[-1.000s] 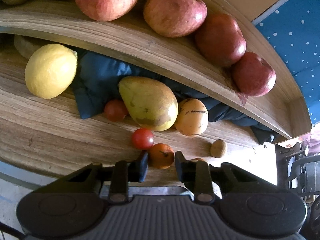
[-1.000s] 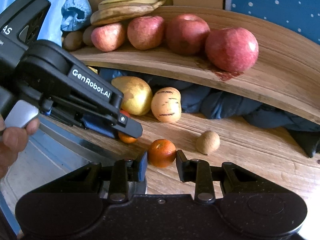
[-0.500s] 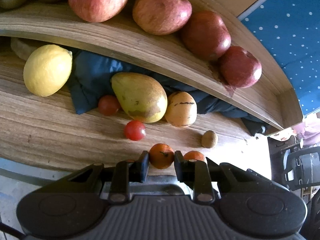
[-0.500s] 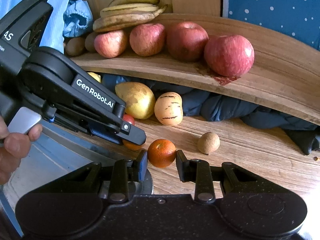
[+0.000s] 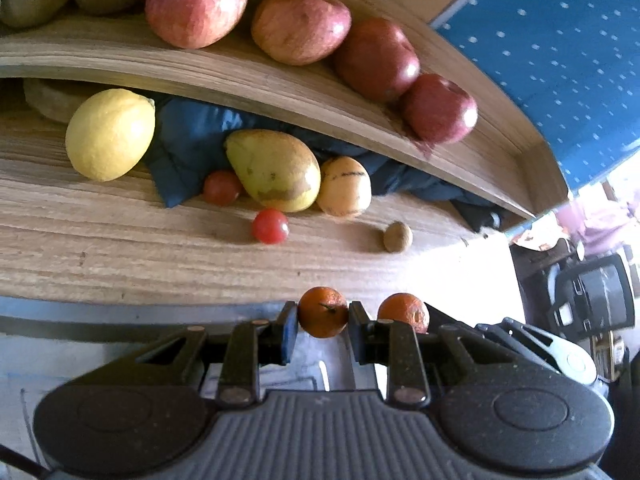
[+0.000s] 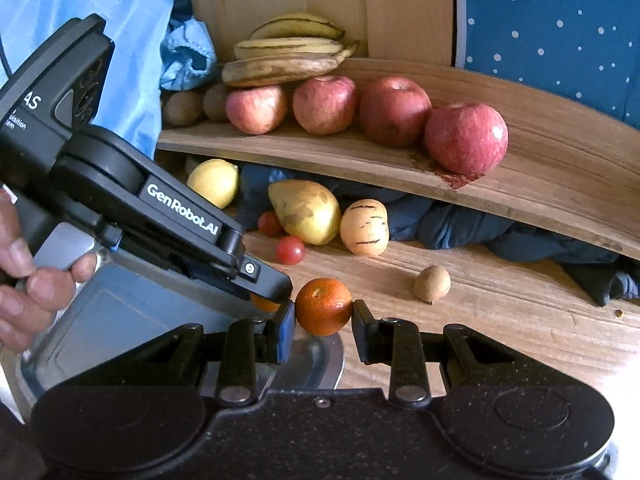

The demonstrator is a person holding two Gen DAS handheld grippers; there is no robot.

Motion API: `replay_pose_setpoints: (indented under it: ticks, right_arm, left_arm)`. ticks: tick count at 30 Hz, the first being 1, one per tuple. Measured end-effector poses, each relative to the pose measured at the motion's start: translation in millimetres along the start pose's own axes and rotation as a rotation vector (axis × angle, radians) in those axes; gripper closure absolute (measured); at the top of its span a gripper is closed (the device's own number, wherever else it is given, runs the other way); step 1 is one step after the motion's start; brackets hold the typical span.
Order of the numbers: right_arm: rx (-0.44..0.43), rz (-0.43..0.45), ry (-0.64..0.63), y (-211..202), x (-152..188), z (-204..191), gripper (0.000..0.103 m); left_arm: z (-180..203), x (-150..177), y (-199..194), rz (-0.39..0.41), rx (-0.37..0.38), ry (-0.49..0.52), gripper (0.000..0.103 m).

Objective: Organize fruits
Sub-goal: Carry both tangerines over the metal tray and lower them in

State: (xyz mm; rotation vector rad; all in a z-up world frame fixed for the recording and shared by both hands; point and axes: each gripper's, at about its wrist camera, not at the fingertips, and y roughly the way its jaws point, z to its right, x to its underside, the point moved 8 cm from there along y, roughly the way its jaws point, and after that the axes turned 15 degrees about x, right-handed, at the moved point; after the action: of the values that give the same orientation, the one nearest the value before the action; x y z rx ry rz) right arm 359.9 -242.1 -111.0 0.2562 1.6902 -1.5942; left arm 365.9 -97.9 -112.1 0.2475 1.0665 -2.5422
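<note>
Two tangerines are in the grip of the two hand-held tools, one apiece. The left gripper [image 5: 323, 316] has its jaws drawn in partway and pinches a tangerine [image 5: 322, 312] by its sides. The right gripper [image 6: 323, 314] does likewise with a second tangerine [image 6: 323, 306], its pads pressed to the fruit's flanks. Both tangerines sit at the near edge of the lower wooden shelf [image 6: 500, 312], above a metal tray [image 6: 120, 320], and the first one shows only as an orange sliver under the left tool's fingertip in the right wrist view. Farther back on that shelf lie a cherry tomato [image 6: 291, 250], a mango [image 6: 306, 211], a striped pepino melon [image 6: 364, 227], a lemon [image 6: 213, 182] and a small brown fruit [image 6: 432, 284]. The upper shelf [image 6: 560, 168] carries four red apples [image 6: 466, 138] and bananas [image 6: 286, 56].
</note>
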Motion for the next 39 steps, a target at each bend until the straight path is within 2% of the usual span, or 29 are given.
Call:
replay_pose_setpoints:
  ticks: [17, 27, 39]
  right_arm:
    - [-0.025, -0.023, -0.023, -50.7, 28.7, -24.9, 0.071]
    - [-0.082, -0.056, -0.072, -69.2, 42.2, -50.6, 0.071]
    - [-0.053, -0.113, -0.097, -68.8, 59.1, -58.7, 0.071]
  left_arm:
    - [-4.5, 50.4, -36.2, -0.153, 0.042, 0.148, 0.074]
    - [-12.2, 79.1, -53.6, -0.226, 0.051, 0.171, 0.074]
    - [-16.1, 104.8, -59.5, -0.295, 0.045, 0.180, 0.074]
